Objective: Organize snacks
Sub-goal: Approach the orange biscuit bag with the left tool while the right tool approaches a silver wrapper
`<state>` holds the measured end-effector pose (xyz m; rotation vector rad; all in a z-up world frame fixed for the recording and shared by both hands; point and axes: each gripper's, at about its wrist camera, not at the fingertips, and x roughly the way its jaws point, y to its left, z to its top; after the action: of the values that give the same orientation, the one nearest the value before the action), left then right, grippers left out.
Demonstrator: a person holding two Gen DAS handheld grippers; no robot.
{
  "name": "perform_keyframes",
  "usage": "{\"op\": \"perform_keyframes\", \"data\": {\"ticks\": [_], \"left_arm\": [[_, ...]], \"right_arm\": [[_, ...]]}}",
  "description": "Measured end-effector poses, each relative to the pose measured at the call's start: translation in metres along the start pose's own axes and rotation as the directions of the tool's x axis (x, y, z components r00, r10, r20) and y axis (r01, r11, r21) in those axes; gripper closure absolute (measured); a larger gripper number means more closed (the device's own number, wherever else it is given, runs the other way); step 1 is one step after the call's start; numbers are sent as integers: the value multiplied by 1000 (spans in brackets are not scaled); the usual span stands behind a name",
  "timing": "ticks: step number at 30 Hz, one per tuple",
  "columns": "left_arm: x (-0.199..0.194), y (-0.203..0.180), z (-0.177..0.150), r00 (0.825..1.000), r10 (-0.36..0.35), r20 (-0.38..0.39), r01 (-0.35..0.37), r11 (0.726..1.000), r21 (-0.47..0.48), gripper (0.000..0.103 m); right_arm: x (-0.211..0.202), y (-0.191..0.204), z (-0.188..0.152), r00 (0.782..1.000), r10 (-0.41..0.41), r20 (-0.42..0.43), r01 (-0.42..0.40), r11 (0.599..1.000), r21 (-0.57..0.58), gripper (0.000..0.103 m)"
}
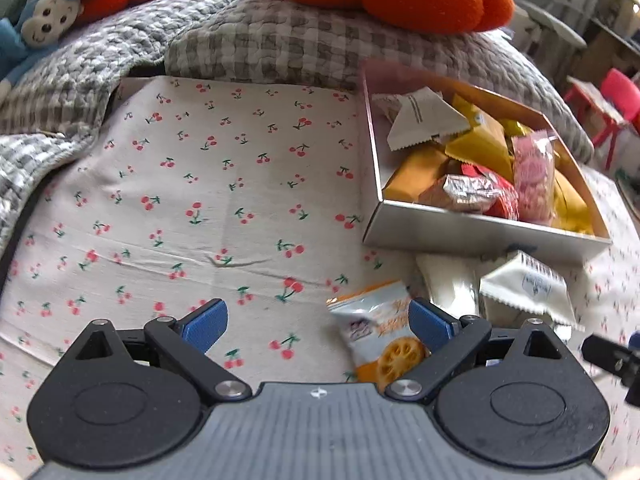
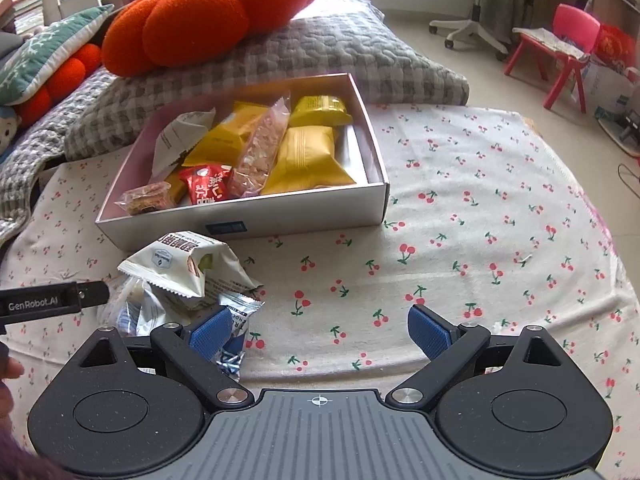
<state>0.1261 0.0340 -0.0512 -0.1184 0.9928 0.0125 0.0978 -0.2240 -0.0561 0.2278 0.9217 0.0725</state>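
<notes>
A shallow silver box (image 1: 472,232) (image 2: 256,220) lies on the cherry-print cloth and holds several wrapped snacks, among them yellow packs (image 2: 306,162), a red pack (image 2: 206,188) and a pink bag (image 1: 534,174). In front of it loose snacks lie on the cloth: a white pack (image 2: 180,264) (image 1: 528,288), a clear-wrapped one (image 2: 136,308) and an orange-and-white biscuit pack (image 1: 380,332). My left gripper (image 1: 318,326) is open and empty, its right pad beside the biscuit pack. My right gripper (image 2: 320,330) is open and empty, its left pad over a blue-and-white wrapper (image 2: 236,320).
A grey checked quilt (image 1: 256,40) and an orange pumpkin cushion (image 2: 208,12) lie behind the box. A blue monkey toy (image 1: 36,28) sits far left. The left gripper's body (image 2: 52,302) shows in the right wrist view. A red chair (image 2: 568,48) stands on the floor.
</notes>
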Motion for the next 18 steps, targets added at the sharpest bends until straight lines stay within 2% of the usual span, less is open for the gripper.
{"op": "perform_keyframes", "data": {"ticks": [8, 14, 18], "left_arm": [[15, -8, 2, 1000, 6, -18, -7, 998, -57, 11], [16, -14, 2, 1000, 11, -17, -12, 1000, -24, 13], [15, -13, 1, 1000, 11, -20, -11, 1000, 4, 20]], "right_arm": [[18, 3, 1, 999, 11, -44, -9, 999, 50, 7], [26, 8, -1, 998, 30, -61, -26, 998, 63, 7], [31, 14, -2, 997, 43, -69, -38, 997, 69, 7]]}}
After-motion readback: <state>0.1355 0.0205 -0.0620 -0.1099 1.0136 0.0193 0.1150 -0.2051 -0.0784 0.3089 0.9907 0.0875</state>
